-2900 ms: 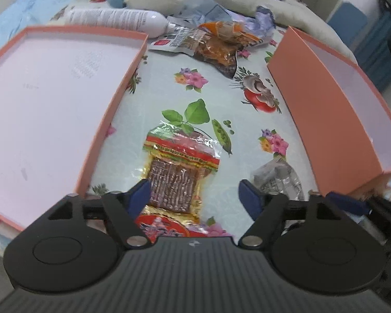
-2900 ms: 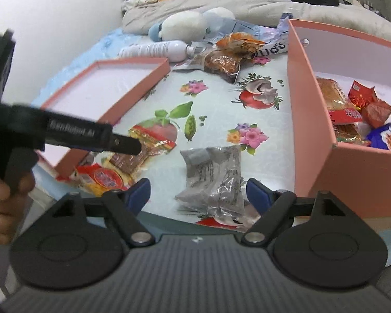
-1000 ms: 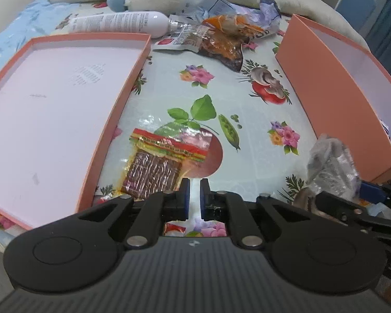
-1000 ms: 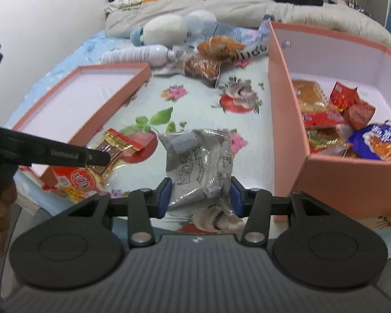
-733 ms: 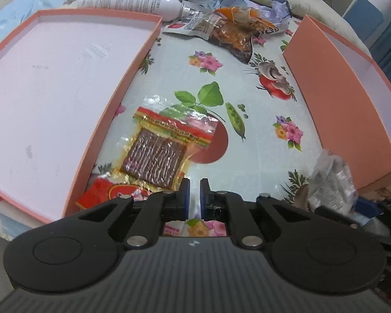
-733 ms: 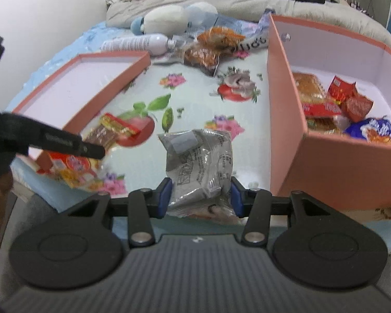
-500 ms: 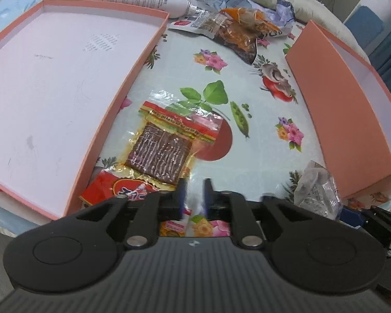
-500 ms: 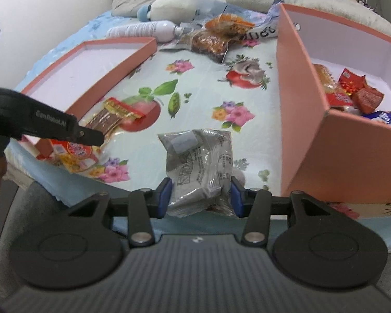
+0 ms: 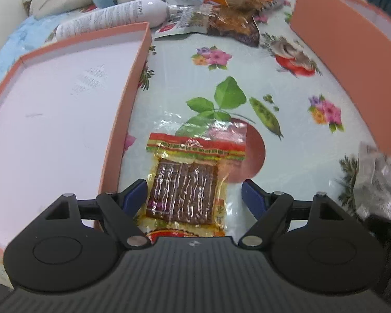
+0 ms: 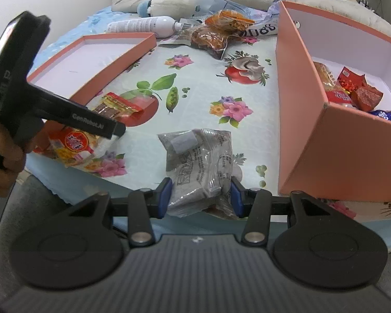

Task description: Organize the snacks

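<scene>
My left gripper is open, its blue fingertips on either side of a red and yellow snack packet with a brown slab inside, lying on the flowered cloth. The packet also shows in the right wrist view, under the left gripper's body. My right gripper is shut on a silver-grey snack bag and holds it over the table's front edge. The bag also shows at the right edge of the left wrist view.
A tall pink box at the right holds several snacks. A shallow pink lid lies at the left. At the back lie more snack bags, a white bottle and a plush toy.
My left gripper has opened from shut and come down around the red and yellow packet. My right gripper keeps its grip on the silver bag and has pulled back toward the front edge.
</scene>
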The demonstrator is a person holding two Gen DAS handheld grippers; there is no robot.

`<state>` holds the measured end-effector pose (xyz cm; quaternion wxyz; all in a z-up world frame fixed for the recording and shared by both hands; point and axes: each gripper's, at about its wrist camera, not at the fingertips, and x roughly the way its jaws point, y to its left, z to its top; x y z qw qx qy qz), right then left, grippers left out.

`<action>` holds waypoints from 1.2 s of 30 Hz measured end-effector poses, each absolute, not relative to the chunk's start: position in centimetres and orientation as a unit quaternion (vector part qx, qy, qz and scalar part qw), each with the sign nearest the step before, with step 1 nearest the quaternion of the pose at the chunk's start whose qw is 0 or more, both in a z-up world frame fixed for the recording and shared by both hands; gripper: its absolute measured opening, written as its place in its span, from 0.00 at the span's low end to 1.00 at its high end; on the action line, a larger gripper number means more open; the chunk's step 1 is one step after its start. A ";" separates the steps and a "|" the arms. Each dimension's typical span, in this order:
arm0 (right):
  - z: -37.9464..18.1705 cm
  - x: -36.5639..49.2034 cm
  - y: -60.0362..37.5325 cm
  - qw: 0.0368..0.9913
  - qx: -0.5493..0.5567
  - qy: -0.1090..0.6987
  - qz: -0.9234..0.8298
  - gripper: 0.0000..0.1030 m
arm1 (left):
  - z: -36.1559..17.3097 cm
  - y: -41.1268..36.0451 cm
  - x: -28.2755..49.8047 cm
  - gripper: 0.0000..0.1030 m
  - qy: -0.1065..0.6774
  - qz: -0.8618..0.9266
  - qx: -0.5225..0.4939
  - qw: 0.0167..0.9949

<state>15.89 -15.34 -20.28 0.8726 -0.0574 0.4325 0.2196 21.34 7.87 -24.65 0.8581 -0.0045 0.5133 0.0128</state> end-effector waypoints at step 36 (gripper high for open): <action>-9.8 13.3 -20.5 0.917 0.031 0.346 0.197 0.48 | -10.5 2.5 16.2 0.50 0.421 -0.003 -0.126 0.898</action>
